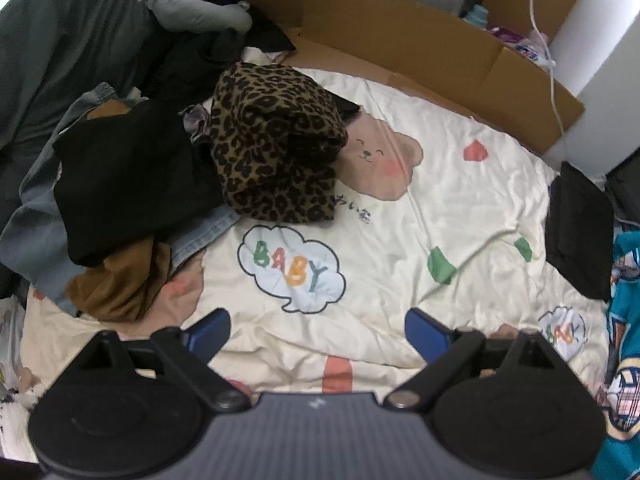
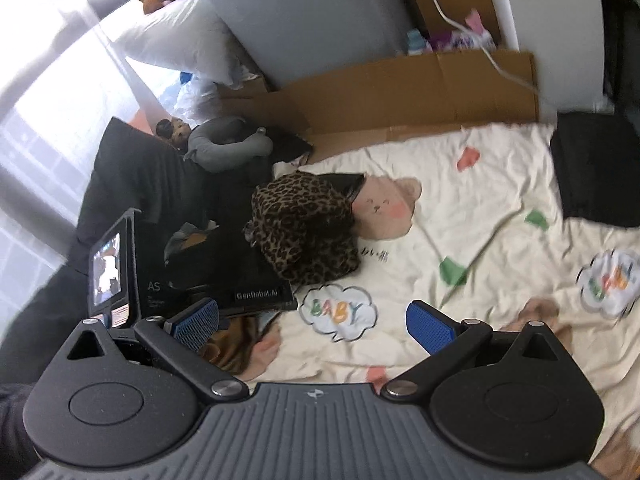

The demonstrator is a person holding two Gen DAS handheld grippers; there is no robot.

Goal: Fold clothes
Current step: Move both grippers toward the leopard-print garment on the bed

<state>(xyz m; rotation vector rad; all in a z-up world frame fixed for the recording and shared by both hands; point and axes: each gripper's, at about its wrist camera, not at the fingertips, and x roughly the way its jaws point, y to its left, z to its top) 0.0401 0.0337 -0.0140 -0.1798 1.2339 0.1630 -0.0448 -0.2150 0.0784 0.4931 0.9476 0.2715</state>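
A cream bedsheet (image 1: pixel 460 200) printed with bears, hearts and "BABY" clouds covered the bed, wrinkled across its middle. The left gripper (image 1: pixel 318 334) hovered above it with its blue pads spread wide and nothing between them; the right gripper (image 2: pixel 312 322) was likewise wide open and empty. A leopard-print garment (image 1: pixel 276 144) sat bundled on the sheet near the far left, beside a heap of a black garment (image 1: pixel 128 184), denim and brown cloth. A folded black garment (image 1: pixel 580 232) lay at the right edge (a teal printed one just nearer). Flattened cardboard (image 1: pixel 420 48) lined the far side, below a grey headboard (image 2: pixel 312 16).
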